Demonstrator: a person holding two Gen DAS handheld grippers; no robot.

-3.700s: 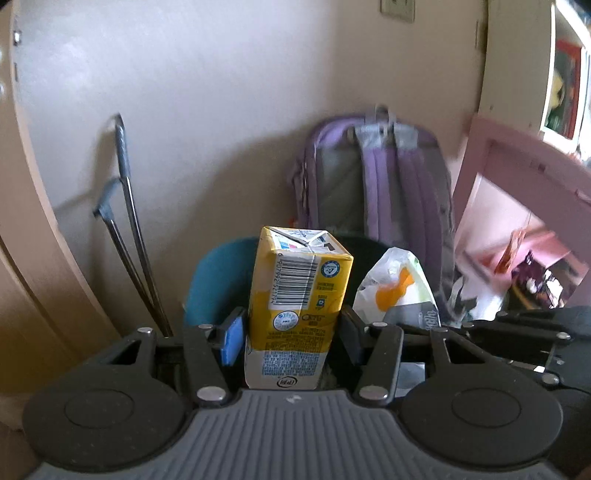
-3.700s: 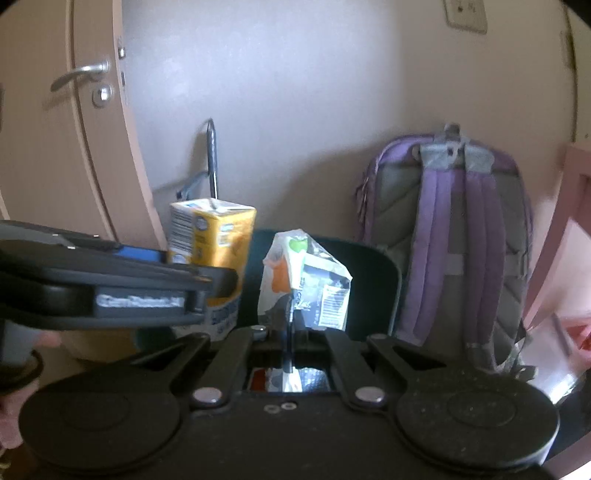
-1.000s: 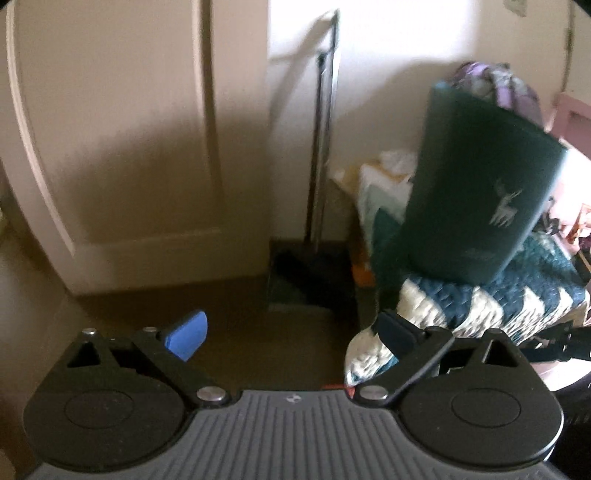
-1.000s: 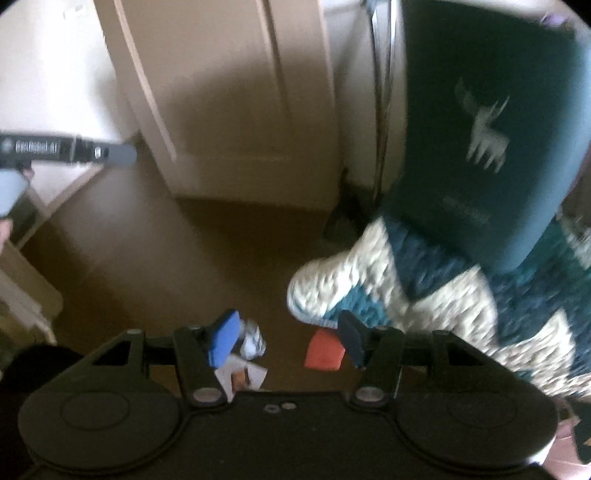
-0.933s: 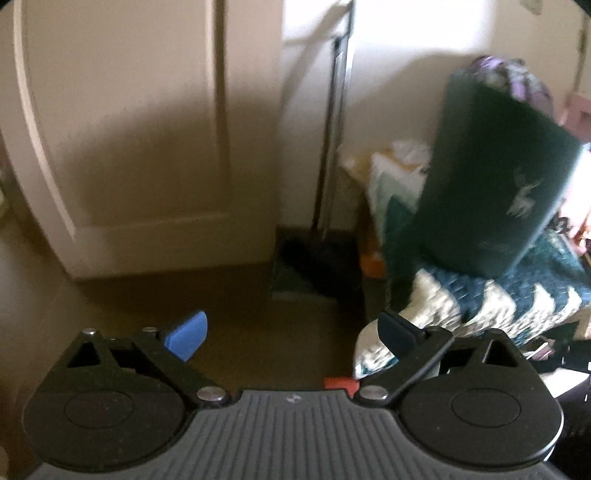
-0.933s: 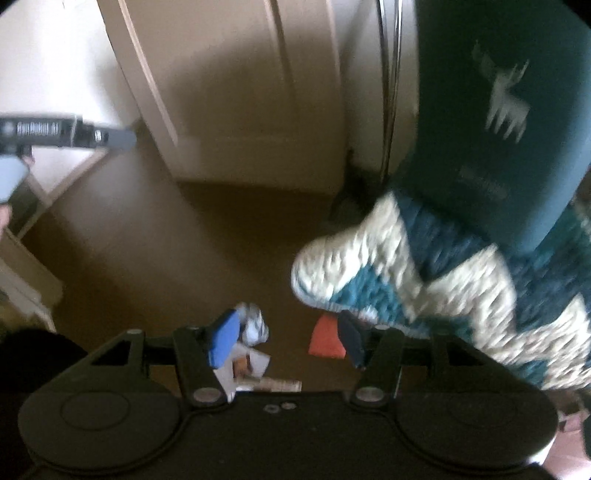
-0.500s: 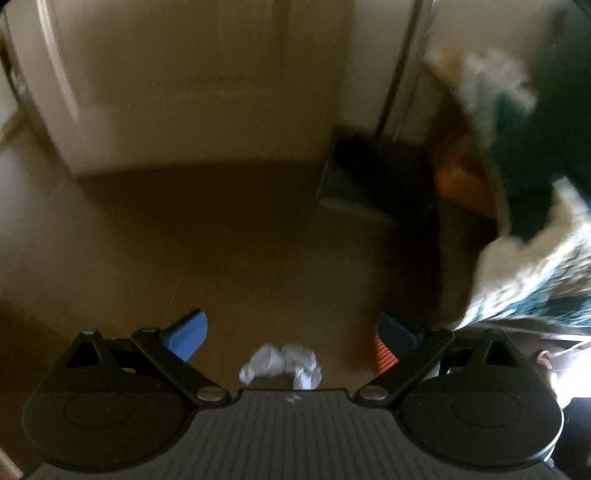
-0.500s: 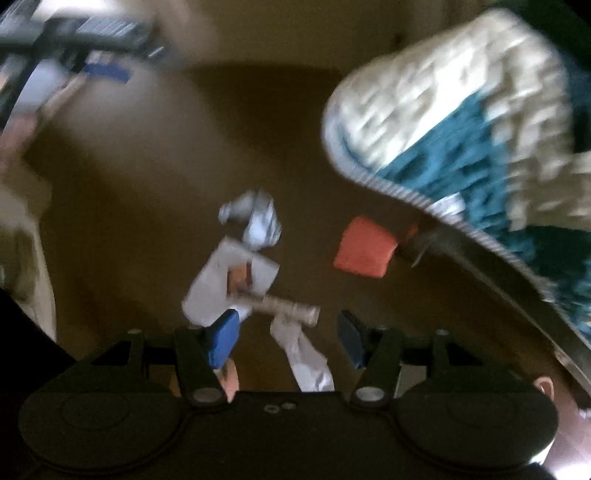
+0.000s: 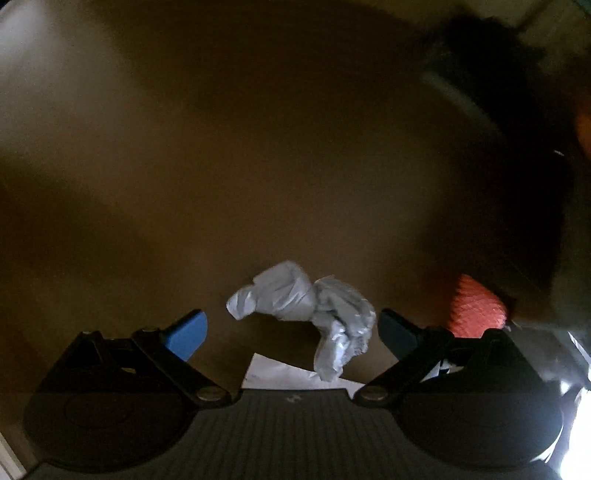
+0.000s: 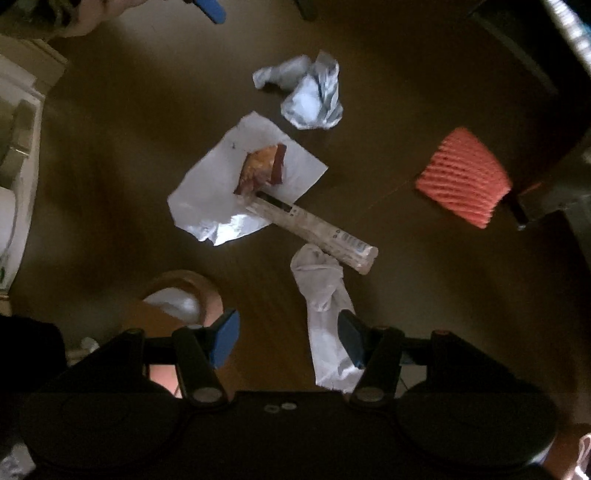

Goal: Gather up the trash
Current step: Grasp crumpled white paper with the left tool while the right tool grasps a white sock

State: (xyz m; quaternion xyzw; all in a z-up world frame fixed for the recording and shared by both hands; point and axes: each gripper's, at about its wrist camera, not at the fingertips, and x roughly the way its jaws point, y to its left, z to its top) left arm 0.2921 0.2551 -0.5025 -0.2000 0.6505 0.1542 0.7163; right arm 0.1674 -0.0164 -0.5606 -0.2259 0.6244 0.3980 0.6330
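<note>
Both tools point down at a dark brown floor [image 10: 424,295] strewn with litter. The left hand-held gripper [image 9: 291,332] hangs with its blue pads spread wide and nothing clasped; a crumpled grey-white wrapper [image 9: 306,310] lies on the floor in the gap between the pads, nearer the right-hand one, contact not evident; the corner of a flat white paper [image 9: 291,374] shows just below it at the tool's edge; an orange ribbed foam piece [image 9: 476,308] lies off to the right, partly behind the finger.

The right hand-held gripper [image 10: 288,338] is likewise released, jaws apart and gripping nothing; a crumpled white plastic bag [image 10: 325,314] lies on the floor with its lower part running down beside the right-hand pad; whether pad and bag touch cannot be told. Further out lies a long clear tube-shaped packet [image 10: 314,225], one end resting on the flat white paper [image 10: 207,192], the other end over the top of the bag; a brown and red snack wrapper [image 10: 262,170] sits on the paper. Beyond the paper lies the crumpled wrapper [image 10: 306,92]; the foam piece [image 10: 463,177] lies well apart to the right. A roll of brown tape [image 10: 173,299] sits near the left-hand pad; a blue pad of the other tool [image 10: 208,9] shows at the top edge.
</note>
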